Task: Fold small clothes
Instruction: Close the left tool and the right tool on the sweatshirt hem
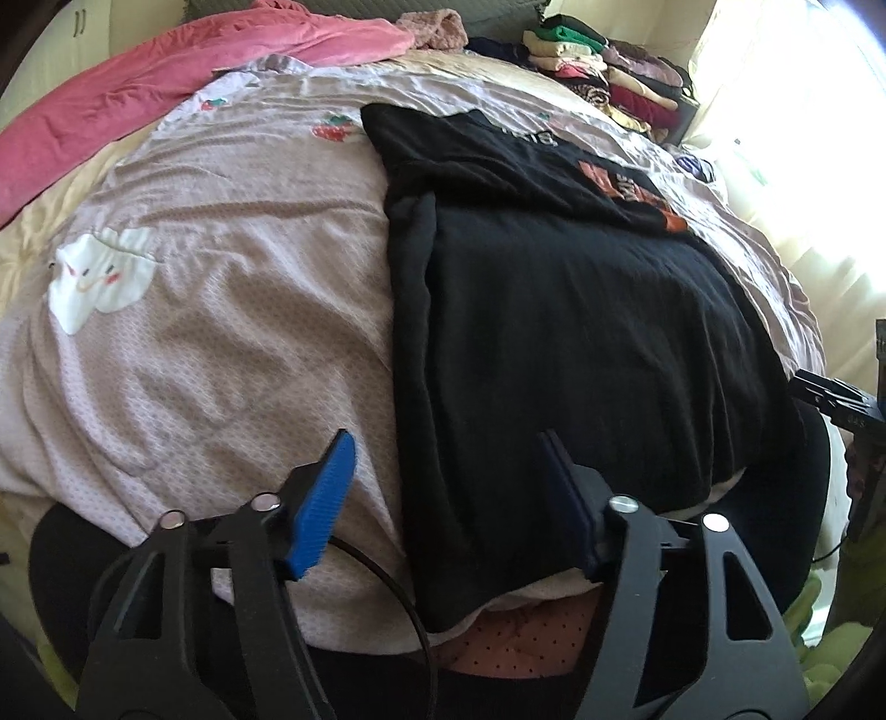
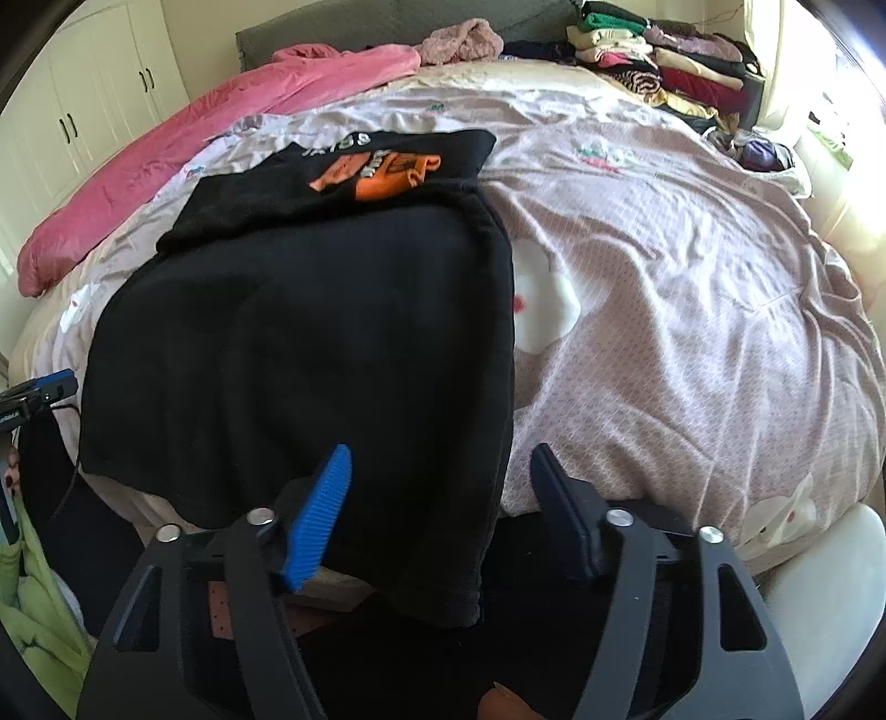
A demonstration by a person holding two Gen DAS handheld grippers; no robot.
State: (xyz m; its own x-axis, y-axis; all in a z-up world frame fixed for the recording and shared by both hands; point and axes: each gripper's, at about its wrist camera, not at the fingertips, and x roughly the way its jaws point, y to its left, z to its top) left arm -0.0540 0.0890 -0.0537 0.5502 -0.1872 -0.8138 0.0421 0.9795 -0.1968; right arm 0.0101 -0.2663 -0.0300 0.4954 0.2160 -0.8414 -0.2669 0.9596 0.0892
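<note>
You can see a big bed with a pale pink cover (image 2: pixel 692 332) on it. The cover has white cloud faces (image 1: pixel 99 277) and little strawberries (image 1: pixel 332 130). A bright pink blanket (image 2: pixel 183 166) lies bunched along the far side of the bed. Next to it sits a fuzzy pink thing (image 2: pixel 465 39). In the far corner you have a pile of folded clothes (image 2: pixel 664 61) in many colors. White closet doors (image 2: pixel 83 111) stand behind the bed.
</note>
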